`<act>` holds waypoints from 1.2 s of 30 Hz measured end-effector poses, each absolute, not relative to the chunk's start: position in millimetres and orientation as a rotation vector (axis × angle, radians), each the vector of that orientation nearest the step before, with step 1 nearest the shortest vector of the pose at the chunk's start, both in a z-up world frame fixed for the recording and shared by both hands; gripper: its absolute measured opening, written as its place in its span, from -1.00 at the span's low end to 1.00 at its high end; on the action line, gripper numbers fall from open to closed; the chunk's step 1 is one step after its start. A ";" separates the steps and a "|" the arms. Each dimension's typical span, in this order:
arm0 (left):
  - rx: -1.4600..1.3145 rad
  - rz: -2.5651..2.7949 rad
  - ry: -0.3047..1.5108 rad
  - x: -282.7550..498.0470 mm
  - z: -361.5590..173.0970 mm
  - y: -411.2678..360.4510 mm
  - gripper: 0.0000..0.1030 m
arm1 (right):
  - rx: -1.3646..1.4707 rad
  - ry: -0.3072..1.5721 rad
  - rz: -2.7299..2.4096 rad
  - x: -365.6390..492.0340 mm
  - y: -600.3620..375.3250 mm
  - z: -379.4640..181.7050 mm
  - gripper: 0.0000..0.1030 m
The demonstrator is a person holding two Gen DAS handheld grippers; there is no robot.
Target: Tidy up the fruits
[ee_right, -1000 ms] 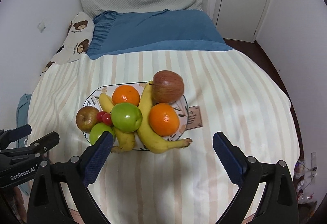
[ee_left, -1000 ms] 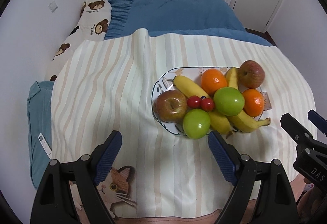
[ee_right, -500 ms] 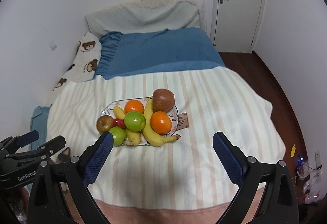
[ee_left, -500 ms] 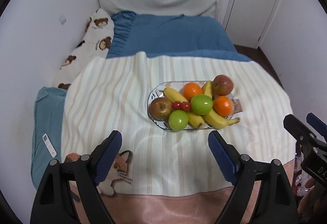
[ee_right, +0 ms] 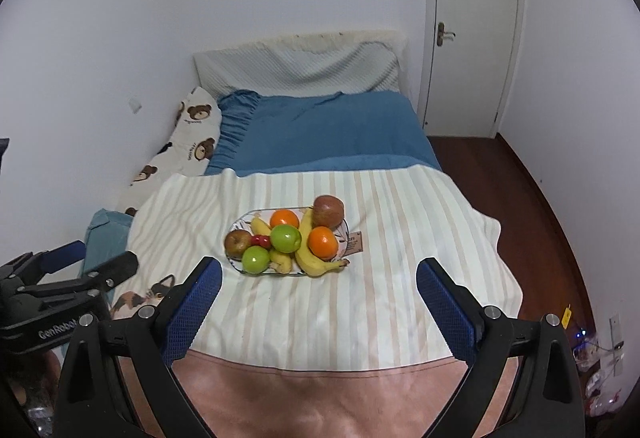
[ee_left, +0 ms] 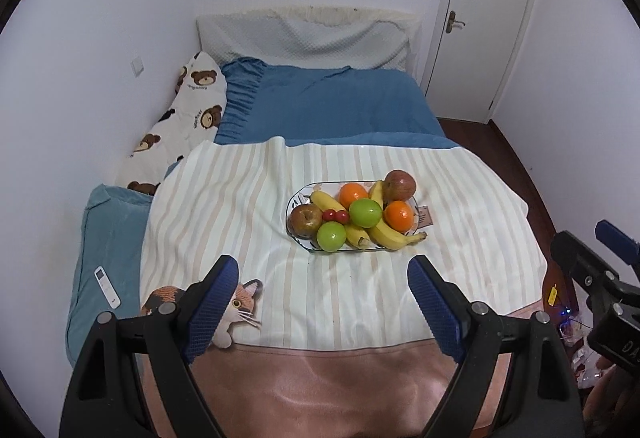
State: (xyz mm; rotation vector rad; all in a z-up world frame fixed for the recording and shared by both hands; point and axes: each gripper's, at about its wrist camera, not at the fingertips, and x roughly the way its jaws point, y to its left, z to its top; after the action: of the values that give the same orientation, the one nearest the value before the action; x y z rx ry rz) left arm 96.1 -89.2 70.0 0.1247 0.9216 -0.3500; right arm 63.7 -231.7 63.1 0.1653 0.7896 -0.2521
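Both hand-held grippers hang above the near end of the bed with nothing between their pads: the left hand-held gripper stands wide open, and so does the right hand-held gripper. The fruit sits heaped on an oval plate on the striped blanket — apples, oranges, bananas, two small red fruits. The pile looks arranged, so the step in hand seems to be drawing clear. Done well, that means keeping both hands well apart from the plate — the soft bed under it could tip rolling fruit.
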 end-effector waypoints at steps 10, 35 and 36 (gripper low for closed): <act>0.134 -0.329 0.878 64.3 87.8 -82.5 0.86 | 0.129 0.747 -0.233 32.9 -213.2 92.4 0.98; 0.156 -0.245 0.929 131.6 10.8 -110.0 0.99 | 0.128 0.789 -0.277 108.0 -247.1 10.0 1.00; 0.160 -0.244 0.934 134.4 7.6 -111.3 0.99 | 0.131 0.796 -0.275 111.9 -248.5 5.1 1.00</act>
State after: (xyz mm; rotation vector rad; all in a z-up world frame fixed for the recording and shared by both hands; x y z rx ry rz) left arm 134.4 -111.3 7.6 0.1597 0.9341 -0.2443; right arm 111.9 -248.5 5.1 0.1310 0.7964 -0.2754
